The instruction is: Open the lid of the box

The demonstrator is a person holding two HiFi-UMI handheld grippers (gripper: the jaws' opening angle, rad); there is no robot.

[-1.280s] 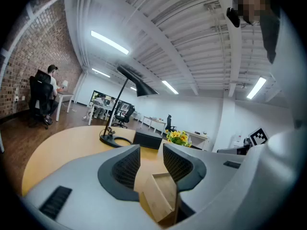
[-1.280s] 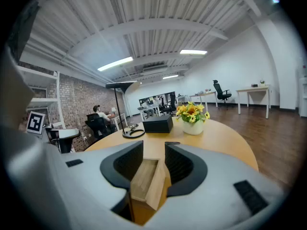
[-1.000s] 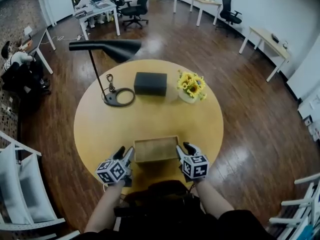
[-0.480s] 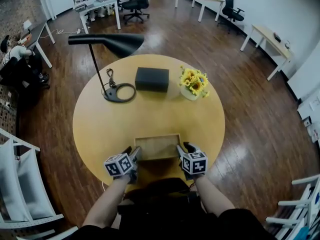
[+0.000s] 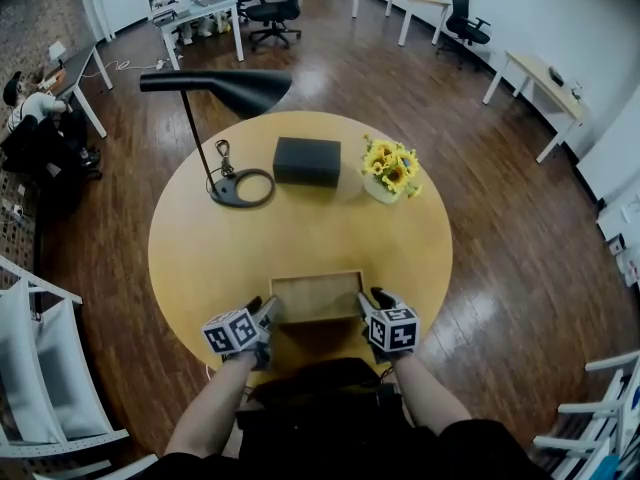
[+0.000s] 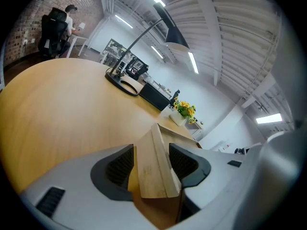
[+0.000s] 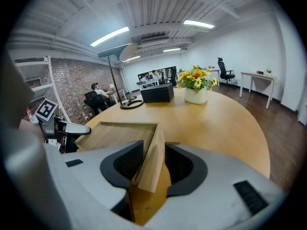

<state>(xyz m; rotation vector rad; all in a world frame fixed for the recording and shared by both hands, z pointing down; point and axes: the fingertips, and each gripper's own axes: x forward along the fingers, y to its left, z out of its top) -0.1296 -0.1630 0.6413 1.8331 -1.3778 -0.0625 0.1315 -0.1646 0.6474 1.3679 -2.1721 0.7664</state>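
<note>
A light wooden box lid (image 5: pixel 315 298), shaped like a shallow tray, lies near the front edge of the round table, over a darker wooden box (image 5: pixel 300 343). My left gripper (image 5: pixel 268 313) is at the lid's left edge. In the left gripper view that edge (image 6: pixel 154 176) stands between the pads of the left gripper (image 6: pixel 152 164), and the jaws are closing onto it. My right gripper (image 5: pixel 365 306) is at the lid's right edge. The right gripper view shows the right gripper (image 7: pixel 153 164) with the lid's side wall (image 7: pixel 152 162) between its pads, tilted.
The round yellow table (image 5: pixel 180 258) carries a black desk lamp (image 5: pixel 215 90) with a ring base (image 5: pixel 241 188), a black rectangular box (image 5: pixel 307 161) and sunflowers in a white pot (image 5: pixel 388 173) at the far side. Desks, office chairs and seated people stand beyond on the wooden floor.
My left gripper has moved in to the right, from beside the lid onto its left edge. The right gripper has stayed at the right edge.
</note>
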